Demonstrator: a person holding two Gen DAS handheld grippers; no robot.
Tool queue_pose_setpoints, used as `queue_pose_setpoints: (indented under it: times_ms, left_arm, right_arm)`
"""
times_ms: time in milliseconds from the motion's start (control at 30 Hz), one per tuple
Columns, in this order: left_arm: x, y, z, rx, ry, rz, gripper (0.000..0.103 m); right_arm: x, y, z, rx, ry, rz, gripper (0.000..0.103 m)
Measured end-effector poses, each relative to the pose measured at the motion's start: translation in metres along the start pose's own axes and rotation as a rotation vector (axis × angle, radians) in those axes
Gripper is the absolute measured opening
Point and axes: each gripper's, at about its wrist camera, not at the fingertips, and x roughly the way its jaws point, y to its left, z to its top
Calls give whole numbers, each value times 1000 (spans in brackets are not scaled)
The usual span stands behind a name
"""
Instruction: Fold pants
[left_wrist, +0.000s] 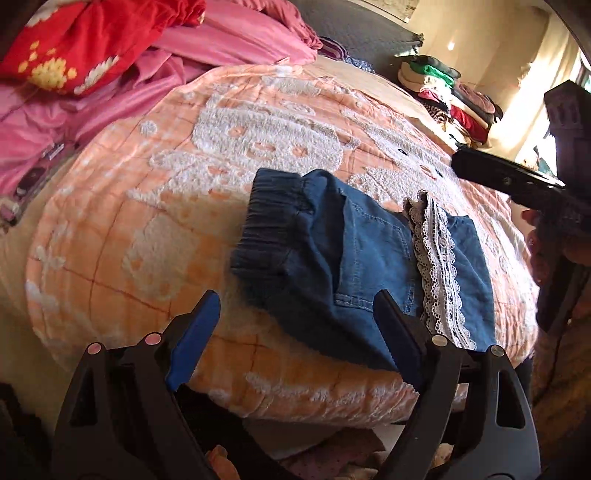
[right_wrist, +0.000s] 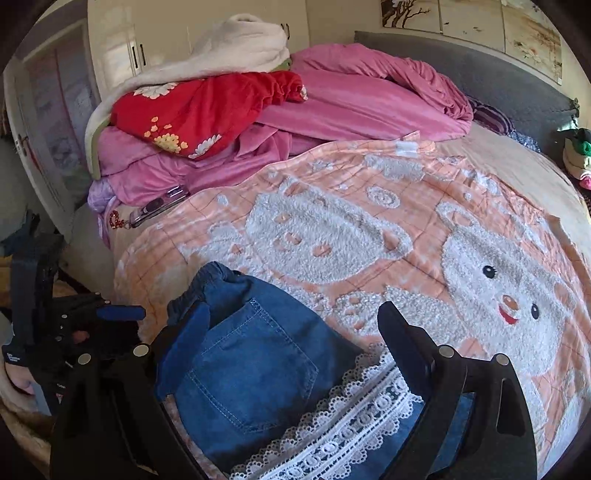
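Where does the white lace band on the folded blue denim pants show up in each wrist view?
Left wrist view: white lace band runs down the right part of the folded blue denim pants, centre-right of the picture.
Right wrist view: lace band crosses the bottom centre.
Shared landmark: the pants' dark elastic waistband.

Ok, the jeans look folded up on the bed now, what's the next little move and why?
Probably draw both tongs back off the jeans and leave them. They lie in a compact folded bundle on the peach blanket, lace trim across the top. The left tongs and right tongs both stand wide, with nothing pinched. One more fold only if it should be smaller.
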Motion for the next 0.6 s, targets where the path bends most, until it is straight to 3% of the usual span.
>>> queue_pose_setpoints:
  times_ms: [367,600]
  left_arm:
    - [27,18,-9,-126,67,-125,77]
    - [45,22,-6,-161,71,-135,73]
  right_arm:
    - [72,22,25,-102,132,169,92]
    - [114,15,38,-96,218,275,92]
